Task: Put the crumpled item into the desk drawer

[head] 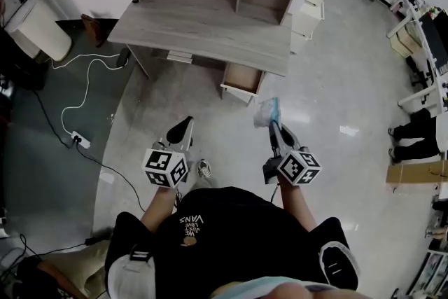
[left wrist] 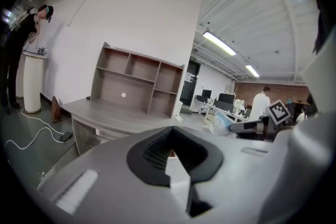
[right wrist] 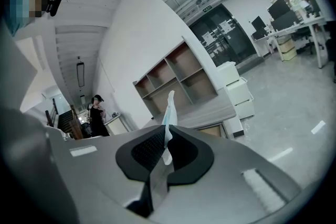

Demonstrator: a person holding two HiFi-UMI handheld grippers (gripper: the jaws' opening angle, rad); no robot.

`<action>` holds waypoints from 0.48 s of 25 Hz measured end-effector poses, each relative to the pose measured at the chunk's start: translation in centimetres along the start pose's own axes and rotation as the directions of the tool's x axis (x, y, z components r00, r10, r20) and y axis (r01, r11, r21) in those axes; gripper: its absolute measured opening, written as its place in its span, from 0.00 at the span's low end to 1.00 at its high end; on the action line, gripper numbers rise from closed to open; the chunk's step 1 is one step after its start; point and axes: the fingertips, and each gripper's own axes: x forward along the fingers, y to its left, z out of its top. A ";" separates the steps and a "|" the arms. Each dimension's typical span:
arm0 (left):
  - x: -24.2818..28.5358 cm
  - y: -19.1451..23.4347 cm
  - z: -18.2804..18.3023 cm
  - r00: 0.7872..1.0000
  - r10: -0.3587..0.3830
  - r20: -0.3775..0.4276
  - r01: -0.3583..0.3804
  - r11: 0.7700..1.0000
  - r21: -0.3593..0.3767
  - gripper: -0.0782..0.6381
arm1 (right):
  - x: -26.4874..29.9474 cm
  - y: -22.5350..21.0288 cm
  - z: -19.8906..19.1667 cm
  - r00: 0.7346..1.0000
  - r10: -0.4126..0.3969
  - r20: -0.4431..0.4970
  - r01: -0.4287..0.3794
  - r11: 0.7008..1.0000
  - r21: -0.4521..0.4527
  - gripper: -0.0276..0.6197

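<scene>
**Carry the bag to the open drawer**

At the left of the frame a white cable [head: 77,101] loops over the grey floor, so watch your feet if you step that way. Your left gripper [head: 183,127] has its jaws together on nothing. I judge you will need it only if the drawer has to be pulled out further or pushed shut afterwards.

Above it, across the upper middle, lies the desk [head: 203,28], a pale grey wood-grain surface, flat and bare, under a hutch of open cubbies. Below its right end the drawer [head: 241,79] stands pulled out. It is a shallow box with a white front and a tan bottom, and it looks empty.

Just right of the drawer and lower in the frame, apart from it, is the item [head: 267,110]. It is a thin, translucent, bluish-white film, crumpled and limp, much like a plastic bag. Your right gripper [head: 274,128] has its jaws clamped on it. They pinch only a narrow fold, and the rest stands up past the tips.

The step in hand looks like the carry.
- Bring the right gripper over the drawer's open top.
- Lower the tips inside the walls before you part the jaws, because film this light may drift or cling to the pads.
- Do not slacken the pinch on the way, as so slippery a fold could slide out.
</scene>
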 end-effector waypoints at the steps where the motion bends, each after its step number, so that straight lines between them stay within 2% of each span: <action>1: 0.5 0.8 0.3 1.000 -0.014 -0.002 0.014 1.000 0.001 0.18 | 0.7 0.2 -0.1 1.000 -0.018 0.003 0.018 1.000 0.005 0.06; 8: 3.3 5.0 1.7 0.993 -0.118 -0.031 0.119 0.992 0.031 0.18 | 5.3 0.7 -0.5 0.992 -0.125 0.025 0.124 0.992 0.016 0.06; 12: 4.9 6.8 2.2 0.991 -0.135 -0.027 0.135 0.990 0.027 0.18 | 7.4 0.3 -0.2 0.987 -0.158 0.027 0.157 0.987 0.017 0.06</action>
